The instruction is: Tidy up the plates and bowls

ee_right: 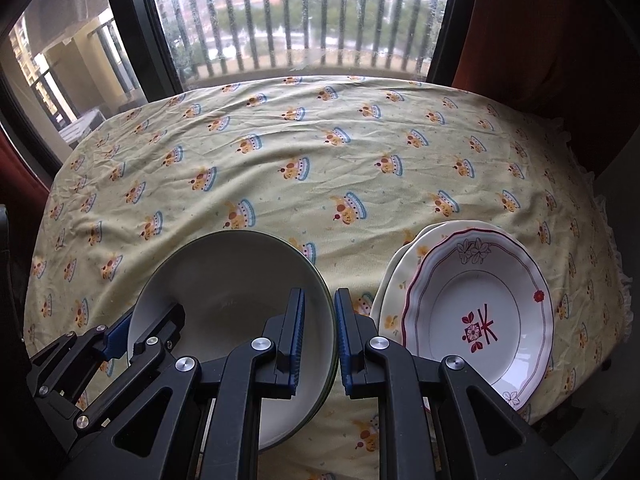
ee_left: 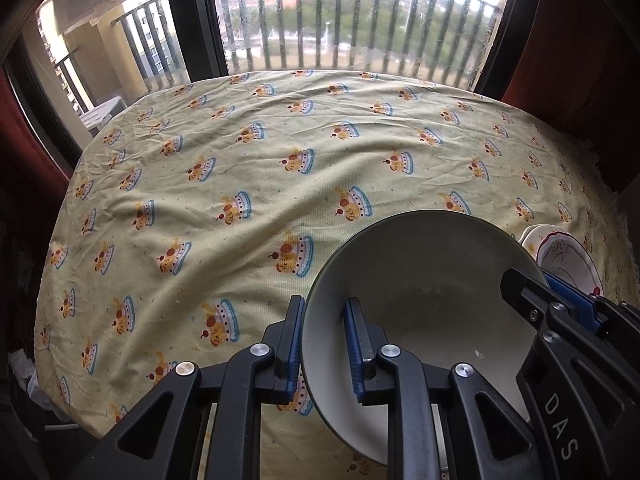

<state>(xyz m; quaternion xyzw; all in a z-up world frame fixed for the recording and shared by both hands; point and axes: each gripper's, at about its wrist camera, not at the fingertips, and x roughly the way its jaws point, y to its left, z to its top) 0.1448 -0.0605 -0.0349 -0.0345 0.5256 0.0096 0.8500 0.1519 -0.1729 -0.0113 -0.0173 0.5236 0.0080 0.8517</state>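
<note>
A plain grey-white bowl with a dark green rim sits near the table's front edge; in the right wrist view it looks like a stack of two. My left gripper straddles its left rim, one finger outside, one inside. My right gripper straddles its right rim the same way. Whether either set of pads presses the rim is unclear. A white plate with red flower pattern rests on a yellow-patterned plate to the bowl's right; it also shows in the left wrist view.
The table carries a wrinkled yellow cloth printed with cakes. A window with balcony railing stands behind it. Dark red curtains hang at the right.
</note>
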